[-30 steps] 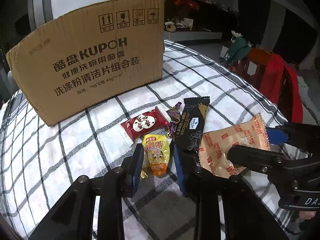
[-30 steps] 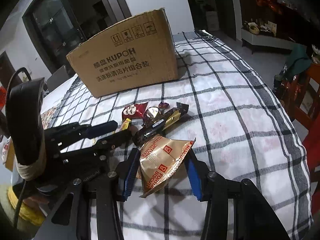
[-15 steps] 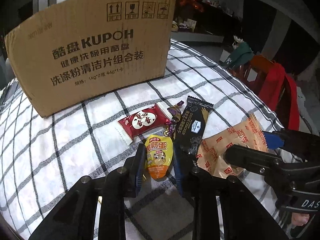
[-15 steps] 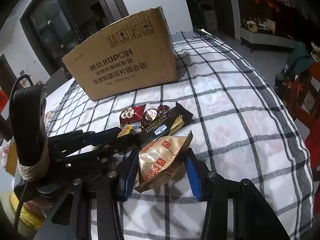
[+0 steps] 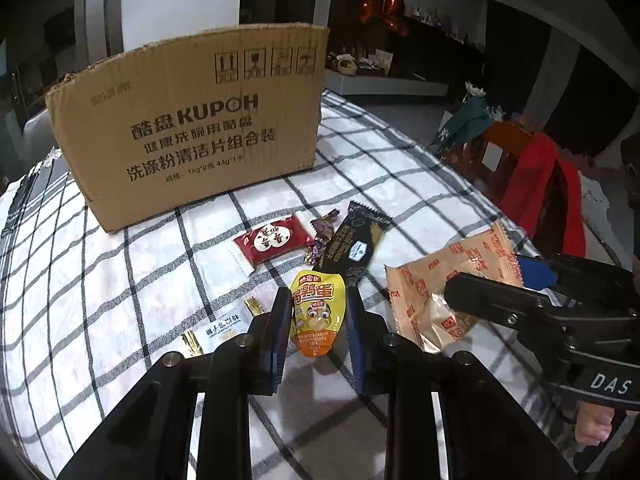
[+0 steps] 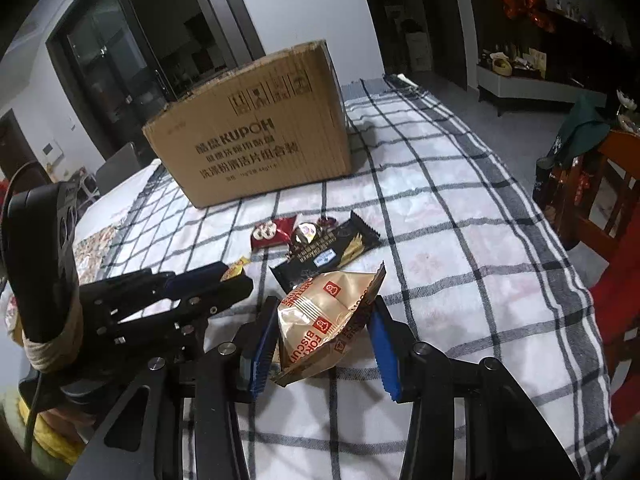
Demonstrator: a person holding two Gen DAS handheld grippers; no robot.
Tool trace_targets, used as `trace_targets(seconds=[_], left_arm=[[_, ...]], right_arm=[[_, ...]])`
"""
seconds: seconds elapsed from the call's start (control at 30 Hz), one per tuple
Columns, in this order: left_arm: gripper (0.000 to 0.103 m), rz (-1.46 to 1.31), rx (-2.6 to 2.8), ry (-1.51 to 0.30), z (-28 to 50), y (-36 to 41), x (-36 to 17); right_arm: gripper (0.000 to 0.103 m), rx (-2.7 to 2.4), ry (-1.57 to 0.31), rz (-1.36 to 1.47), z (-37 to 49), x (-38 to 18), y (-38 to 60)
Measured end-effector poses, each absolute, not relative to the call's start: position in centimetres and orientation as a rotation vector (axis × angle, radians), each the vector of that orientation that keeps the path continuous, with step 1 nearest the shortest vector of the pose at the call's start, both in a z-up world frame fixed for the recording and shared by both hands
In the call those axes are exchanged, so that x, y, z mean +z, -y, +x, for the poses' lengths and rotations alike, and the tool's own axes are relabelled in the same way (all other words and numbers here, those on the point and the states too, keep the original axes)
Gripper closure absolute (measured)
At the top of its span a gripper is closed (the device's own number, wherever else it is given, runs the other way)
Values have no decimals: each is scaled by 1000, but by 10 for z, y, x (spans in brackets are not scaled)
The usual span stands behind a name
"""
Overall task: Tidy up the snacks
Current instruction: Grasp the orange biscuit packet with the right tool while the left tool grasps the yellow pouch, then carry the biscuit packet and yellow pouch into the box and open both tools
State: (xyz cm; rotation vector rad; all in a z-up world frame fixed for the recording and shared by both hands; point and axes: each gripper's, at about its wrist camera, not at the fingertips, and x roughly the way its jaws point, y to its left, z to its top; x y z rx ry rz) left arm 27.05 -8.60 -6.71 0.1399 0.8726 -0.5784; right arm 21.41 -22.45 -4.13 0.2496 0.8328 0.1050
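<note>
**A:** What do the tongs have hold of?

**B:** The left gripper (image 5: pixel 318 316) is nearly closed, its blue pads pinching a small yellow plastic pouch with a cartoon face (image 5: pixel 318 312) by its sides. The pouch looks lifted clear of the cloth. The right gripper (image 6: pixel 322 334) stands about half open, clamped across a puffy tan foil biscuit bag with red print (image 6: pixel 326 316), which fills the gap between its pads.

**A:** Why sideways grips?

**B:** I'd judge the bags are soft, so squeezing the flanks keeps them from sliding out while they are carried.

**A:** And what lies around them?

**B:** Just beyond the pouch lie a long black wafer wrapper (image 5: pixel 354 242), a red flat packet with a white heart (image 5: pixel 272 242) and a small purple twisted sweet (image 5: pixel 322 230), close together on the black-and-white checked tablecloth (image 5: pixel 120 280). A white sachet with gold ends (image 5: pixel 222 326) sits beside the left jaw.

**A:** Where would they go?

**B:** Probably the tall brown cardboard carton with printed lettering (image 5: pixel 192 128), standing well behind the snacks. Its top opening isn't visible. The cloth between is bare, so the path is open; the table's curved edge falls away on the right, near a chair draped in red fabric (image 5: pixel 548 184).
</note>
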Motion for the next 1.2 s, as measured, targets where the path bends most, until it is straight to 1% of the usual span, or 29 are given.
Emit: trace_targets(seconds=[0.47,0.6,0.93,1.2], left_arm=[[77,122,-512,-759,275,71,-1],[77,111,-492,-720,287,66,19],[77,112,-424,-619,324,53,68],[77,96,-393,-604,360,40,83]], right_arm=[[58,146,-718,205,228,9,219],[58,144,-672,218,244,28,220],[58,153,-566,150,291,76,211],[58,169,-543,140,335,100,207]])
